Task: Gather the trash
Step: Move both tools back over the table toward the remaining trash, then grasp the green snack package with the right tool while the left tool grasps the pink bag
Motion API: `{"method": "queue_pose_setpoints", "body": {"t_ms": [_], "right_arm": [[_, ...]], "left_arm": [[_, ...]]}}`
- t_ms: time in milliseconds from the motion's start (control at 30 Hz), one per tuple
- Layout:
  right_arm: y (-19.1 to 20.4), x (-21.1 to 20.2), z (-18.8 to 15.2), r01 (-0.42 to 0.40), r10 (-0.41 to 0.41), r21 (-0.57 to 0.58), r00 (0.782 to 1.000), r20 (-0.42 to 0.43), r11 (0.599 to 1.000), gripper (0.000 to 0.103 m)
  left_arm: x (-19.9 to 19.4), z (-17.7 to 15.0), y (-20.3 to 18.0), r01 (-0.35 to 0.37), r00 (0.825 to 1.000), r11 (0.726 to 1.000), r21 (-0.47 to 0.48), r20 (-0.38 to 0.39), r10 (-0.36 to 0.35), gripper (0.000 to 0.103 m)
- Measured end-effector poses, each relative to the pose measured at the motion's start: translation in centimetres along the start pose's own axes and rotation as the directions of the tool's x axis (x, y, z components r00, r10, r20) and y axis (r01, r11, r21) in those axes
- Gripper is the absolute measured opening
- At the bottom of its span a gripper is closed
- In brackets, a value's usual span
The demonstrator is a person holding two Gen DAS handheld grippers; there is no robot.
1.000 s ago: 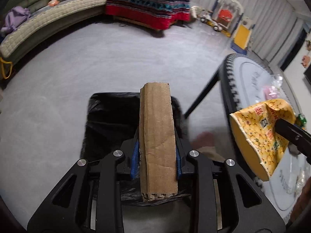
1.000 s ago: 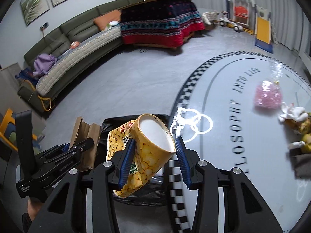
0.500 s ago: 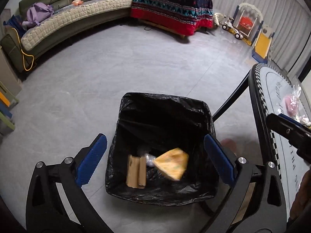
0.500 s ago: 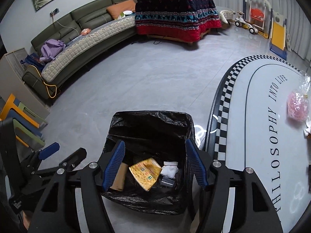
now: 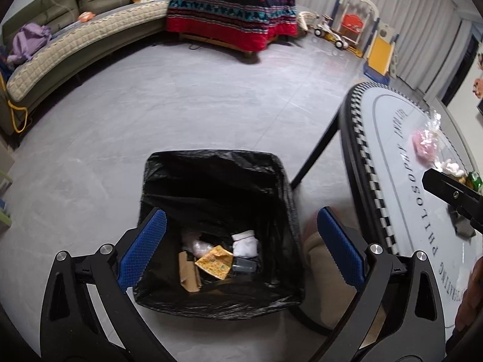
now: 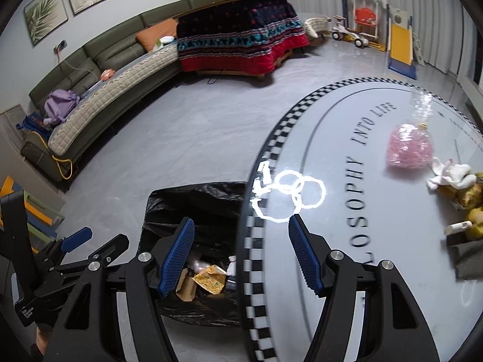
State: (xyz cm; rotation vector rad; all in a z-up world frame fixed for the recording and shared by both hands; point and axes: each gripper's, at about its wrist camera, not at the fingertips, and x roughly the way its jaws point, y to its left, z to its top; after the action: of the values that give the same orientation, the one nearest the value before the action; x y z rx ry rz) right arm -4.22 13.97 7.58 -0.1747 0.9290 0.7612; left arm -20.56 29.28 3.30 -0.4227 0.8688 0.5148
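Observation:
A bin lined with a black bag (image 5: 211, 163) (image 6: 196, 193) stands on the floor beside the round table (image 6: 347, 114). At its bottom lie a cardboard piece (image 5: 188, 274) (image 6: 185, 286), a crushed yellow paper cup (image 5: 215, 262) (image 6: 211, 277) and a white wad (image 5: 246, 242). My left gripper (image 5: 240, 214) (image 6: 96, 239) hangs wide open over the bin, holding nothing. My right gripper (image 6: 240, 220) is open and empty above the table's checkered rim. On the table lie a pink bag (image 6: 410, 147) (image 5: 425, 147), a white tissue (image 6: 449, 175) and yellow scraps (image 6: 465, 196).
A dark grey cloth (image 6: 468, 259) lies at the table's right edge. A black table leg (image 5: 317, 150) slants down next to the bin. Grey floor stretches to a curved sofa (image 5: 75, 48), a blanket-covered table (image 5: 232, 9) and children's toys (image 5: 356, 27).
Both grippers opened and let go: the cardboard and the yellow cup dropped into the bin. The right gripper then shifted right, from over the bin to the table's edge.

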Motion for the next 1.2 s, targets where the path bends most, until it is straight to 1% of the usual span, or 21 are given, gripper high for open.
{"method": "queue_pose_setpoints", "body": {"t_ms": [100, 167, 300, 433, 600, 667, 733, 833, 867, 967, 1200], "right_arm": [[-2.4, -1.2, 0.1, 0.018, -0.019, 0.035, 1.0, 0.023, 0.999, 0.067], [-4.0, -2.0, -0.1, 0.037, -0.04, 0.062, 0.998, 0.039, 0.997, 0.071], [-7.7, -3.5, 0.0, 0.085, -0.092, 0.12, 0.994, 0.054, 0.989, 0.071], [-11.3, -4.9, 0.0, 0.148, -0.157, 0.16, 0.986, 0.048, 0.976, 0.071], [-16.1, -7.0, 0.3, 0.221, -0.237, 0.235, 0.971, 0.041, 0.946, 0.071], [-18.0, -8.0, 0.4, 0.247, -0.269, 0.284, 0.962, 0.041, 0.926, 0.071], [-20.4, -9.1, 0.6, 0.274, -0.305, 0.347, 0.952, 0.036, 0.897, 0.071], [-23.4, -10.1, 0.9, 0.318, -0.357, 0.414, 0.934, 0.017, 0.853, 0.074], [-24.3, -10.3, 1.2, 0.337, -0.373, 0.423, 0.928, 0.003, 0.841, 0.076], [-26.5, -10.0, 1.8, 0.374, -0.402, 0.451, 0.915, -0.036, 0.81, 0.077], [-31.4, -7.2, 2.8, 0.453, -0.437, 0.525, 0.885, -0.164, 0.72, 0.077]], "left_arm": [[-0.1, 0.5, -2.5, 0.033, 0.999, 0.999, 0.042, 0.0, -0.033, 0.097], [-0.2, 0.9, -4.3, 0.057, 0.998, 0.996, 0.074, 0.004, -0.057, 0.097], [-0.1, 1.7, -8.4, 0.098, 0.995, 0.985, 0.14, 0.0, -0.099, 0.097], [0.3, 2.6, -12.3, 0.146, 0.989, 0.97, 0.194, -0.016, -0.146, 0.097], [0.9, 3.8, -18.0, 0.212, 0.977, 0.941, 0.265, -0.041, -0.209, 0.097], [1.1, 4.2, -20.0, 0.231, 0.973, 0.927, 0.295, -0.047, -0.227, 0.097], [1.4, 4.8, -22.2, 0.254, 0.967, 0.91, 0.328, -0.057, -0.25, 0.097], [2.2, 5.5, -25.2, 0.269, 0.963, 0.887, 0.375, -0.072, -0.261, 0.097], [2.4, 5.7, -26.1, 0.269, 0.962, 0.882, 0.388, -0.074, -0.261, 0.097], [3.3, 6.5, -28.3, 0.258, 0.965, 0.873, 0.414, -0.072, -0.251, 0.097], [5.7, 8.2, -32.2, 0.221, 0.975, 0.855, 0.469, -0.082, -0.207, 0.097]]}}
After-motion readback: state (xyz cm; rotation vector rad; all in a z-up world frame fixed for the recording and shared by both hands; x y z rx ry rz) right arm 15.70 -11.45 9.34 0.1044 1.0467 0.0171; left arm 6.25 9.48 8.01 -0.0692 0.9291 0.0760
